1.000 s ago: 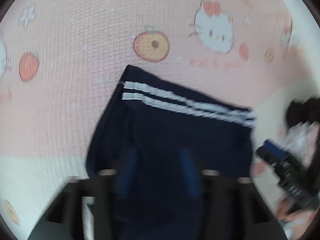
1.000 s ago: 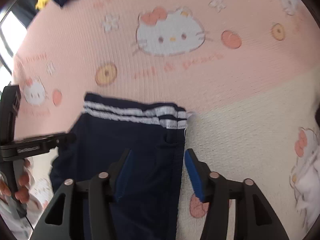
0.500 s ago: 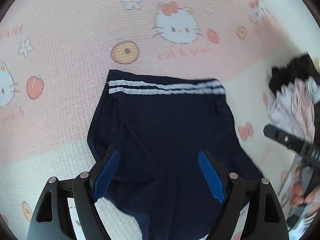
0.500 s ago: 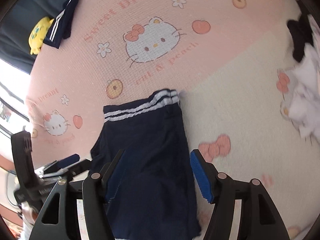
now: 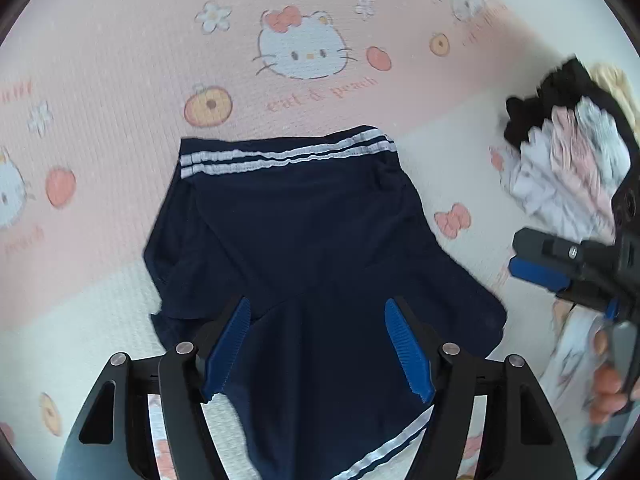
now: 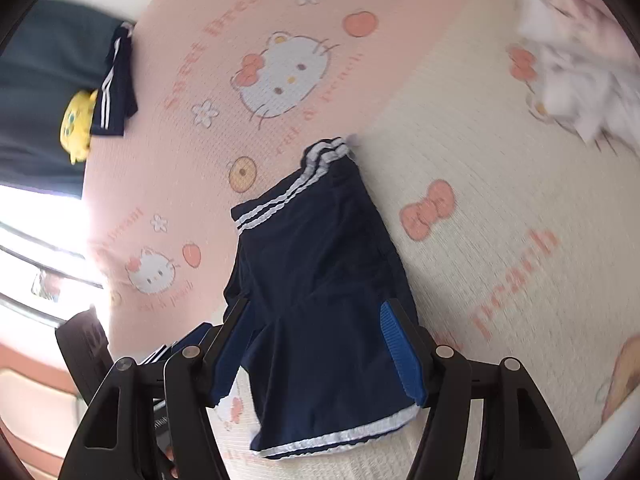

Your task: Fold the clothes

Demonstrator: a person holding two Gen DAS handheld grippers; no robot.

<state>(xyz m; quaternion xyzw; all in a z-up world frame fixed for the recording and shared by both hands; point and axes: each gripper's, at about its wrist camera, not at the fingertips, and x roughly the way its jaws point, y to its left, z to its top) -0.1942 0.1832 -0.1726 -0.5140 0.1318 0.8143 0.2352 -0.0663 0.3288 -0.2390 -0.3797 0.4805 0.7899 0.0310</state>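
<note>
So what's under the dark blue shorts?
The navy shorts lie flat on the pink and cream cartoon-cat blanket; its print shows all around them. Whatever pattern sits right beneath the shorts is covered, so it cannot be seen.

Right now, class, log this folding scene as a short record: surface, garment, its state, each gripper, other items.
surface: pink and cream cartoon-print mat
garment: navy shorts with white stripes
state: lying on the mat, not held
left gripper: over the shorts, jaws closing, pads not pressing cloth
right gripper: open above the shorts
other items: crumpled clothes pile; folded navy garment; yellow plush toy
</note>
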